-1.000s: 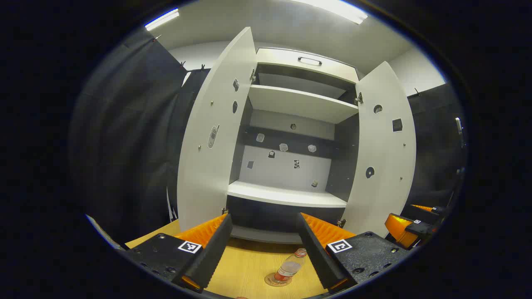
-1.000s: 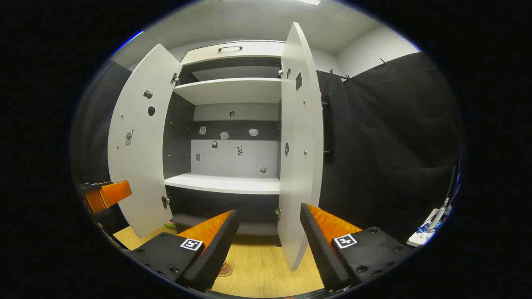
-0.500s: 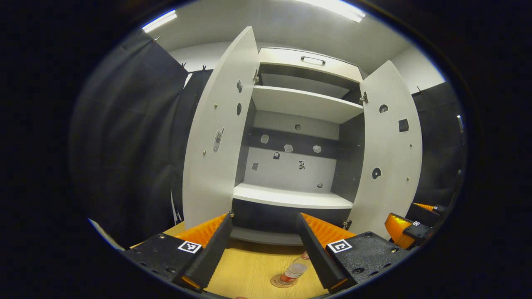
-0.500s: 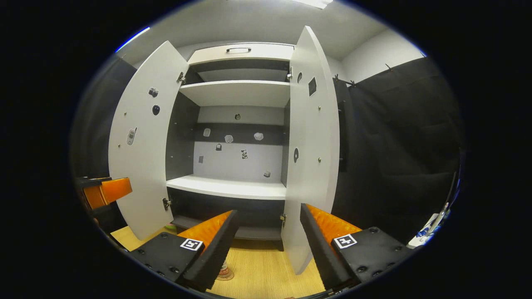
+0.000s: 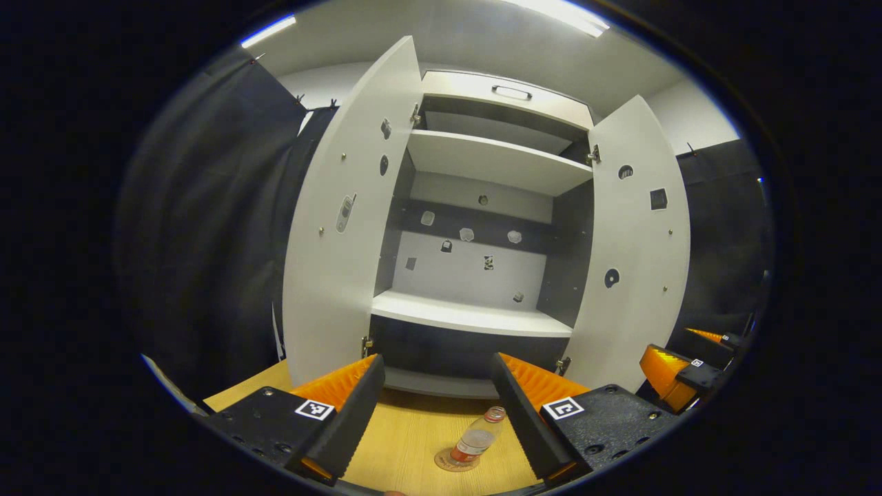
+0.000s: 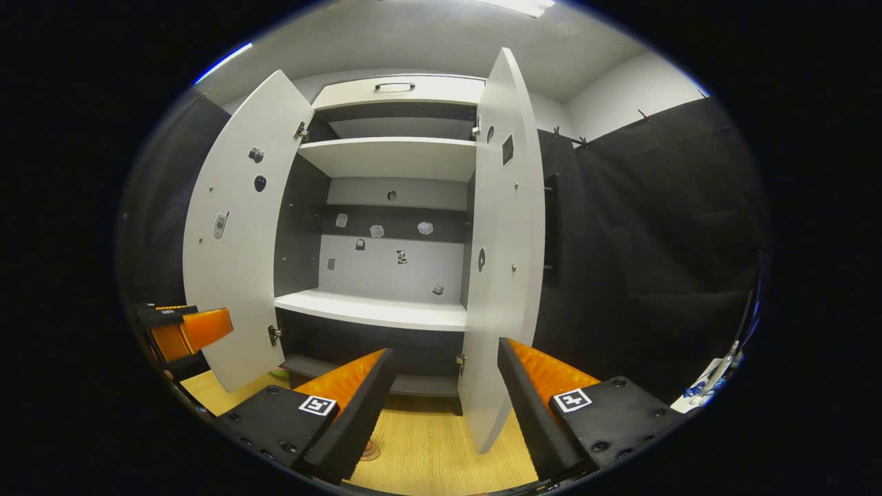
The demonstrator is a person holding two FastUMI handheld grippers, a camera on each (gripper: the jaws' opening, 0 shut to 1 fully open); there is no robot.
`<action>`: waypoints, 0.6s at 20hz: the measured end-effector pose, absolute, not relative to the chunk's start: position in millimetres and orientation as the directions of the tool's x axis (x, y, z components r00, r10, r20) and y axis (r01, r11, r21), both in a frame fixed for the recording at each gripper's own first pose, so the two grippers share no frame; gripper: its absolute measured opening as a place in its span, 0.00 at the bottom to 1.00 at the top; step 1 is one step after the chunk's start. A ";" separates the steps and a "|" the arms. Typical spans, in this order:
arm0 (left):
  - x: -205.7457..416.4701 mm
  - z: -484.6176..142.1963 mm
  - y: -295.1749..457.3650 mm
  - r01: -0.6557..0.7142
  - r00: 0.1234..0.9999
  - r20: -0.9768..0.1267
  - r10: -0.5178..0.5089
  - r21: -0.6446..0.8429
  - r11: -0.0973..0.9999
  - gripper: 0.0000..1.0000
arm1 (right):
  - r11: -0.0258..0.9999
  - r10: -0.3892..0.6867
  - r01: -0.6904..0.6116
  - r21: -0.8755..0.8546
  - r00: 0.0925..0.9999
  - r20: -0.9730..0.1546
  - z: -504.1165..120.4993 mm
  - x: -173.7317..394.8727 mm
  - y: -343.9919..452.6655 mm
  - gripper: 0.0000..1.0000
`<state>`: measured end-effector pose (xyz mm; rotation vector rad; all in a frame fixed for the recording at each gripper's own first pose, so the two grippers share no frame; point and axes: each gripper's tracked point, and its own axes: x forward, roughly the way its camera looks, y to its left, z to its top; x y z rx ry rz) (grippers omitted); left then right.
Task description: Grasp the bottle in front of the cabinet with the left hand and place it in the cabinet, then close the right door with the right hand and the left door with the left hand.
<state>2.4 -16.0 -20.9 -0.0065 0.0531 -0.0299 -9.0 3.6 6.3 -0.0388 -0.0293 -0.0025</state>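
Left gripper view: the small clear plastic bottle with a red cap and red label (image 5: 475,441) stands on a round coaster (image 5: 455,462) on the light wooden desk (image 5: 406,441), in front of the tall white cabinet (image 5: 482,165). The left tool (image 5: 435,413) hovers above it, fingers spread wide and holding nothing. Both white cabinet doors, left door (image 5: 337,227) and right door (image 5: 630,241), stand open. In the right gripper view the right tool (image 6: 444,406) is also spread wide and empty, near the right door's edge.

left gripper (image 5: 434,413) and right gripper (image 6: 444,406), fingers apart, nothing between them
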 end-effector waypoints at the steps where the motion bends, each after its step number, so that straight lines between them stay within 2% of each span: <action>1: 2.8 -27.4 -21.0 0.044 0.997 -0.065 -0.045 -0.011 0.999 0.95 | 0.999 -0.003 0.004 -0.034 1.000 0.026 5.0 -9.8 3.8 0.98; 11: 20.6 -123.0 -67.9 0.161 0.956 -0.242 -0.169 -0.050 0.986 0.95 | 0.997 -0.052 0.053 -0.053 0.999 0.016 4.5 -15.9 -15.6 0.98; 12: 23.0 -133.1 -74.4 0.181 0.948 -0.259 -0.186 -0.040 0.983 0.95 | 0.997 -0.057 0.057 -0.050 0.998 0.013 3.5 -15.7 -17.6 0.94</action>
